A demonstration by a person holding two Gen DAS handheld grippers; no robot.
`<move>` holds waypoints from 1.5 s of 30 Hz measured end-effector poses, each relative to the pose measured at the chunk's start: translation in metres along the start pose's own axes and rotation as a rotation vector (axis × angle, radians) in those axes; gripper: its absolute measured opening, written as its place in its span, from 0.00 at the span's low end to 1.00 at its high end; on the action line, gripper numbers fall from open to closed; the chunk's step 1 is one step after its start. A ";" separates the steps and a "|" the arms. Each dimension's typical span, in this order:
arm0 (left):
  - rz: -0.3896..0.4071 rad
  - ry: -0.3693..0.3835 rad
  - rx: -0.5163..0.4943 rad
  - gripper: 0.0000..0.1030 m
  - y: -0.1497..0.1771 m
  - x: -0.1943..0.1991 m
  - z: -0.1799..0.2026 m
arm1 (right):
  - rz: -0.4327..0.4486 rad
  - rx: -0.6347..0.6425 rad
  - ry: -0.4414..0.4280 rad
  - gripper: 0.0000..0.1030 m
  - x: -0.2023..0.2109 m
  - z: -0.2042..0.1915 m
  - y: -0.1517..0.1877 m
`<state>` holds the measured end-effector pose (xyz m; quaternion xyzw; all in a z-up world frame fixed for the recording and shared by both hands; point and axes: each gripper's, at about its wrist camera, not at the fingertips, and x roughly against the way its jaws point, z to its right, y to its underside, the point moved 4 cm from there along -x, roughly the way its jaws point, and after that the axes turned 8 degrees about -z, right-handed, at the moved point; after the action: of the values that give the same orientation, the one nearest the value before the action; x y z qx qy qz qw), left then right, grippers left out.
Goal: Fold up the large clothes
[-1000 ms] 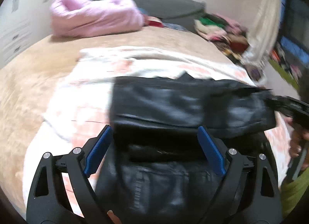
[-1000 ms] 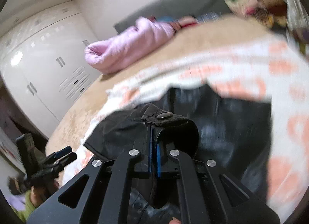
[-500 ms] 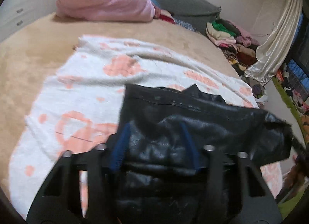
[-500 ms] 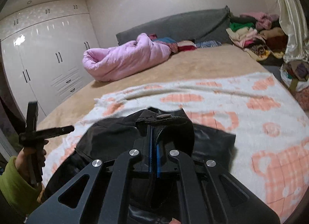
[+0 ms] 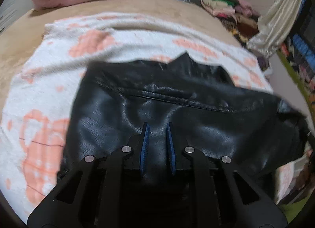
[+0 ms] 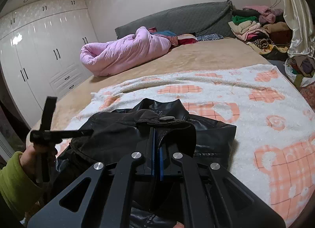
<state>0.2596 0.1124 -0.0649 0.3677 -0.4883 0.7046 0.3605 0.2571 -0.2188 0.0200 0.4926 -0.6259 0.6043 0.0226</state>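
Black leather jacket (image 5: pixel 177 117) lay crosswise on the blanket (image 5: pixel 43 94); right tool (image 6: pixel 157 139) clamped its snap tab, left tool (image 5: pixel 157 129) closing over leather.

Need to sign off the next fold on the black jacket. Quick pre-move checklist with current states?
1. Right tool gripping the jacket: ok. It is shut on a strap end with a snap button.
2. Left tool gripping: not ok yet. Its jaws are closing over the leather, with a gap between the blue pads; nothing pinched that I can see.
3. Jacket resting on the blanket: ok; the blanket shows around its far edges.
4. Landing area beyond the jacket clear: ok. The pink quilt lies well back on the bed.
5. Layers lying flat: not ok; the leather is bunched near the right tool.
6. Sleeve position: cannot tell.
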 end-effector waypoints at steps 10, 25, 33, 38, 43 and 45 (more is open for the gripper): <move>-0.035 -0.025 -0.001 0.10 0.011 -0.027 -0.001 | -0.053 0.015 0.031 0.04 -0.011 0.001 0.004; -0.022 -0.062 -0.032 0.10 0.013 -0.031 0.004 | -0.152 -0.038 0.116 0.49 -0.010 0.027 0.017; -0.018 -0.061 -0.038 0.10 0.014 -0.032 0.004 | -0.013 0.013 0.185 0.37 -0.002 0.001 0.005; -0.011 -0.067 -0.045 0.10 0.014 -0.032 0.004 | -0.089 0.104 0.158 0.37 -0.051 -0.034 0.008; -0.005 -0.059 -0.042 0.10 0.014 -0.032 0.002 | -0.261 0.098 0.235 0.38 -0.101 -0.019 0.024; -0.004 -0.054 -0.042 0.10 0.015 -0.033 0.002 | -0.338 0.073 0.247 0.32 -0.117 -0.007 0.035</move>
<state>0.2626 0.1016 -0.0988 0.3800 -0.5119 0.6832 0.3562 0.2904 -0.1517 -0.0769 0.5133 -0.5043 0.6700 0.1824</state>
